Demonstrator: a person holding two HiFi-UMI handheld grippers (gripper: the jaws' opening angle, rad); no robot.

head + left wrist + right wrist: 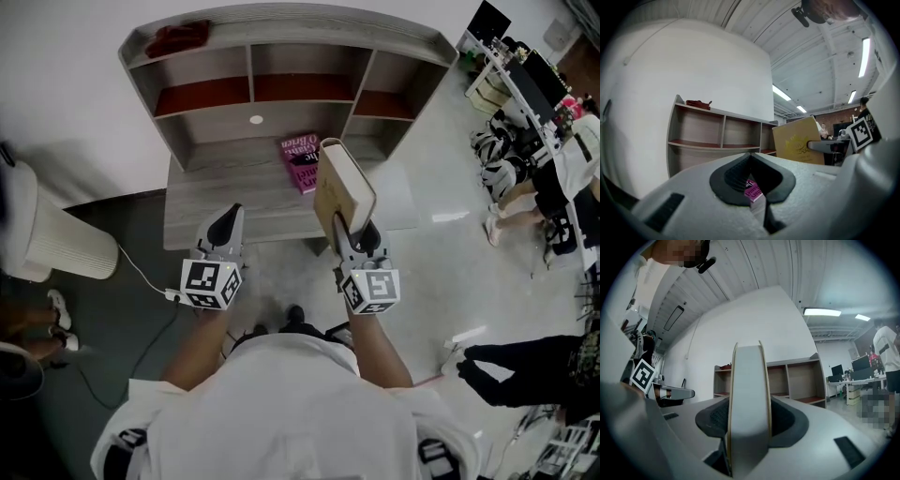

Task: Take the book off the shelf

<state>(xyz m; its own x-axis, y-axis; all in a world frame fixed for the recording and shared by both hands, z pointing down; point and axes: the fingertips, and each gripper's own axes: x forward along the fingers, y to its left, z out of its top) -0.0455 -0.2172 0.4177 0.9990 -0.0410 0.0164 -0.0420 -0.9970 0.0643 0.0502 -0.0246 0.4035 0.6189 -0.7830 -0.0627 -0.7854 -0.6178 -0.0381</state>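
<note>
The grey wood-grain shelf unit (pixel 225 120) fills the upper centre of the head view. It has three open compartments in a row with reddish-brown boards, and a flat grey desk surface (pixel 211 202) extends from its base toward the lower part of the frame. All three compartments are bare.

A white ribbed cylinder (pixel 56 239) stands on the floor at the left edge of the head view, beside the desk surface.

The tan hardcover book (pixel 342 187) is off the shelf unit. It stands upright on edge just right of frame centre, over the front edge of the desk surface, and does not touch the compartments.

The right gripper (pixel 354 234) pinches this book at its lower end. In the right gripper view the black pads press on both covers, and the pale page block rises between them.

The left gripper (pixel 228 214) sits left of centre, level with the right one. Its jaws are pressed together with nothing between them.

A magenta paperback book (pixel 302 161) lies flat on the desk surface — just left of the tan hardcover book, below the middle compartment.

A dark red object (pixel 178 37) rests on the top board at the upper left; what it is cannot be told.

A thin white cable (pixel 141 272) runs across the floor at lower left.
</note>
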